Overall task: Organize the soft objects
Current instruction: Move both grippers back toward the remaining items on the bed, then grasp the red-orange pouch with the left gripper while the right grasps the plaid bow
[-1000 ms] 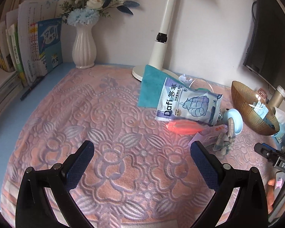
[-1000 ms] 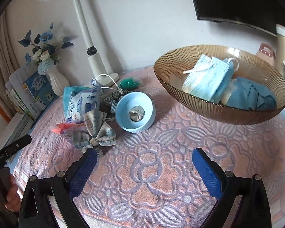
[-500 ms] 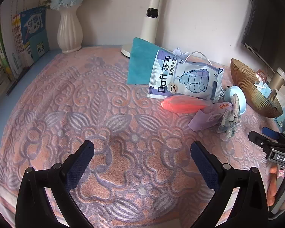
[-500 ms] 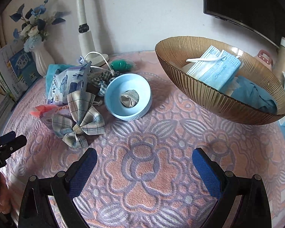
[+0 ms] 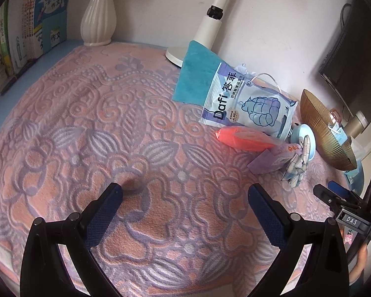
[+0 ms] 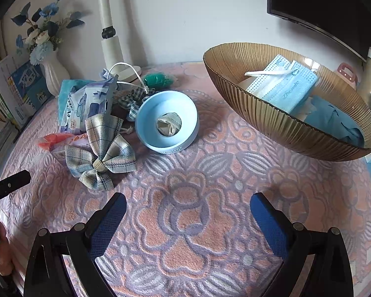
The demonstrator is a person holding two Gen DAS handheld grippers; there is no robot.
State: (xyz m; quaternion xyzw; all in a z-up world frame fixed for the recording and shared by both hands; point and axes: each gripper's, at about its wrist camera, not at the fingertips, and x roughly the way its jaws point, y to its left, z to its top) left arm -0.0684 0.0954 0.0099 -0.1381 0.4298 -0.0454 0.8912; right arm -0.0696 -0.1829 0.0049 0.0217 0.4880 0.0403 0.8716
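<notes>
Both tools have dropped closer to the patterned cloth over the last second. The right gripper and left gripper gape wide, holding nothing. Just beyond lies the plaid bow, probably the next pick. Farther right, the amber bowl already holds face masks and what looks like blue cloth.

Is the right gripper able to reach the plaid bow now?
Probably yes. The right gripper is open and empty, and the plaid bow lies uncovered on the blanket just ahead to its left, with nothing between.
</notes>
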